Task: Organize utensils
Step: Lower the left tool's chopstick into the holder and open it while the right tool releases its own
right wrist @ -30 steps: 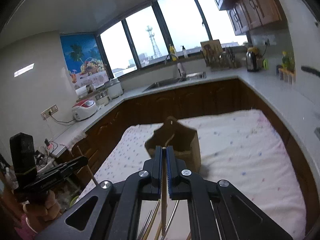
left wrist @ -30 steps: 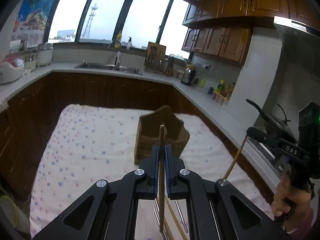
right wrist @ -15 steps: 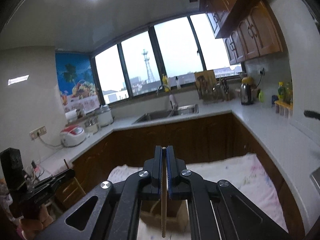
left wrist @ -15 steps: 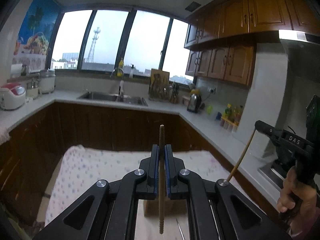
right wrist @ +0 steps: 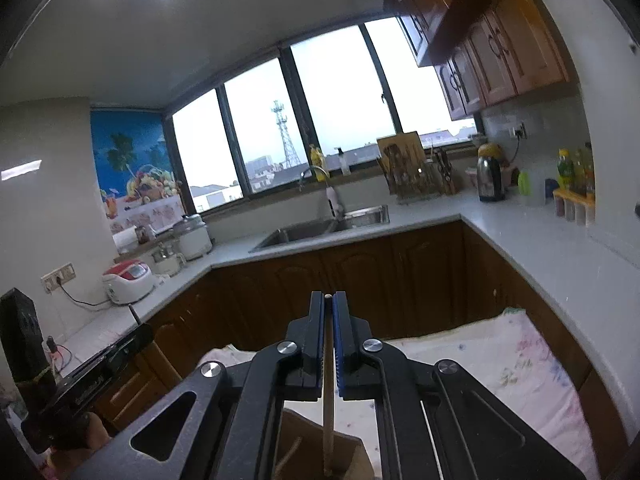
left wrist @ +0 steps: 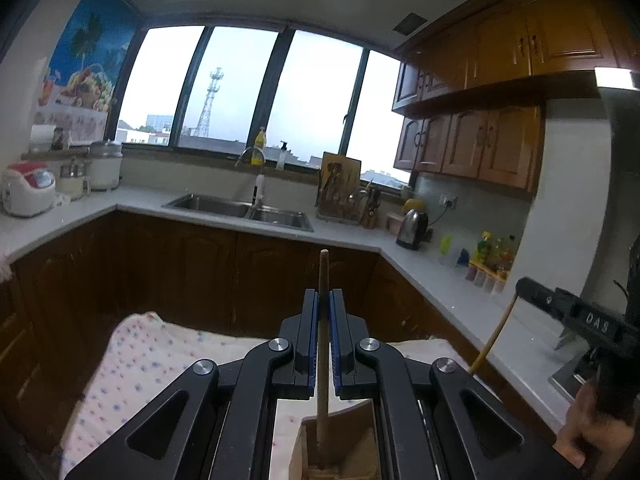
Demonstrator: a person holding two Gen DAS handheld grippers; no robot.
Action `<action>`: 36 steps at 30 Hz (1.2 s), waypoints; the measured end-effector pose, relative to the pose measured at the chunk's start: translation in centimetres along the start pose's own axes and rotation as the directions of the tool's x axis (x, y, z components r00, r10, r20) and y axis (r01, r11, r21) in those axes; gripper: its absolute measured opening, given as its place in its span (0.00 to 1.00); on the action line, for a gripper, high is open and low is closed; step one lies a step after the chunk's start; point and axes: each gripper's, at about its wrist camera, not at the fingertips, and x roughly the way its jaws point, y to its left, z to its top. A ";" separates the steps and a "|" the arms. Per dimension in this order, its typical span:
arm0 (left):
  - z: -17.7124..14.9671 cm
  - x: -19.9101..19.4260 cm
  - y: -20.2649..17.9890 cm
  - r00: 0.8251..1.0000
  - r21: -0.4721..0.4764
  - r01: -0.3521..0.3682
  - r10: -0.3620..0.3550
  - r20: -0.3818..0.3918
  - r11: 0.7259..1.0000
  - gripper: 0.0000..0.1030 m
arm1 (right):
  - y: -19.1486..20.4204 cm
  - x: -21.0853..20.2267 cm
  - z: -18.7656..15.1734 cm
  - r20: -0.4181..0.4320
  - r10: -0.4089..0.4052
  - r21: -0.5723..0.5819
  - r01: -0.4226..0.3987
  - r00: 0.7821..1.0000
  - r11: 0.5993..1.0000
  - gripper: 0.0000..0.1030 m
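The left gripper (left wrist: 323, 300) pinches a round wooden chopstick (left wrist: 322, 344) upright, its lower end inside the wooden holder (left wrist: 362, 446) directly below. The right gripper (right wrist: 328, 304) clamps a paler stick (right wrist: 328, 424) over the same holder (right wrist: 348, 456). Both stand above a dotted cloth (left wrist: 140, 364); beyond lie dark cabinets, a grey counter and a steel sink (left wrist: 240, 208).
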 end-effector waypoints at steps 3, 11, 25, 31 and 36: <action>-2.5 2.0 0.1 1.000 -0.012 -0.016 0.016 -0.015 1.000 0.03 | -0.7 1.1 -2.3 -0.015 -0.005 0.017 0.005 1.000 1.000 0.04; -5.0 5.5 -0.2 0.997 -0.022 -0.024 0.022 -0.071 0.999 0.04 | -2.5 1.6 -4.7 -0.023 -0.021 0.074 0.022 1.000 0.997 0.04; -3.3 5.1 1.3 0.994 -0.029 -0.029 0.025 -0.111 0.999 0.05 | -3.2 2.1 -4.4 -0.066 -0.021 0.094 0.027 0.998 0.995 0.04; -3.5 4.2 1.9 0.992 -0.038 -0.018 0.013 -0.128 0.999 0.19 | -3.7 1.6 -3.9 -0.060 0.009 0.124 -0.002 0.998 0.992 0.26; -3.1 2.5 2.3 0.994 -0.054 -0.035 0.029 -0.103 0.998 0.45 | -3.8 -0.1 -3.6 -0.029 0.029 0.143 -0.025 0.999 0.989 0.68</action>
